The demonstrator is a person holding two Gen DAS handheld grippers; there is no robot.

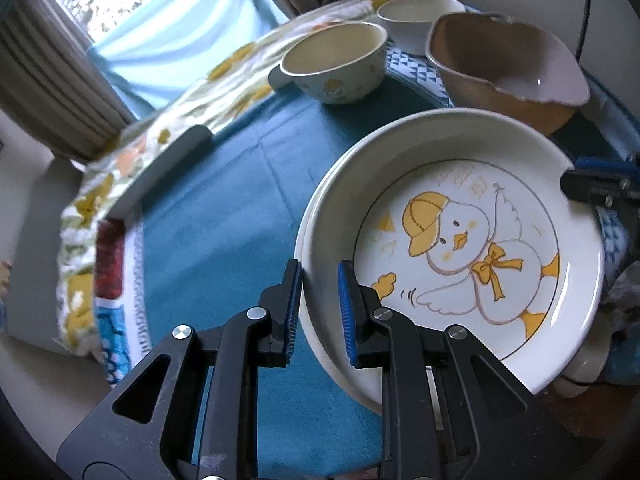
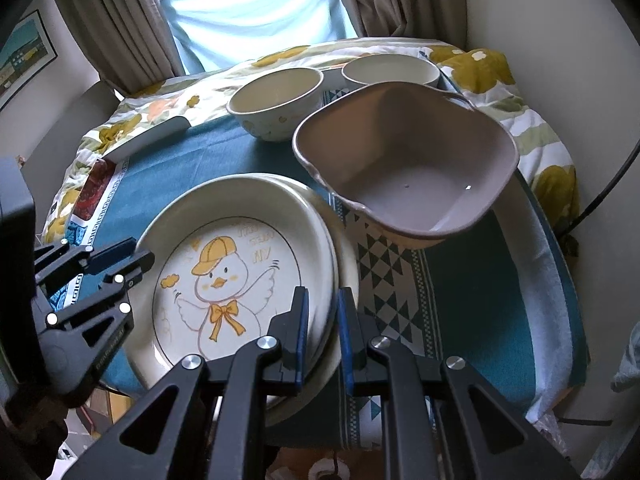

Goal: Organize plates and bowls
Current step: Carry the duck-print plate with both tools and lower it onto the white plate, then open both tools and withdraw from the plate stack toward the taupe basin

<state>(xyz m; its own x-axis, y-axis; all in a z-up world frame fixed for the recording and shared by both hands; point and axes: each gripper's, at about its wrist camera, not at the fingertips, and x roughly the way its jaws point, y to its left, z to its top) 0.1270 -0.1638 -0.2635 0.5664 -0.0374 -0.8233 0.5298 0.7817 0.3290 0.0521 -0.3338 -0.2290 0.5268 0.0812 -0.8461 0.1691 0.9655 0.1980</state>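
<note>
The duck plate sits on top of another plate at the near side of the table. The left gripper has its jaws clamped on the duck plate's left edge. The right gripper has its jaws clamped on the right edge. Just behind the plates is a brown bowl. Two cream bowls stand farther back, near the table's far edge. To the left of the plates the teal cloth is bare. A flowery blanket lies round the table, with curtains and a window behind.
</note>
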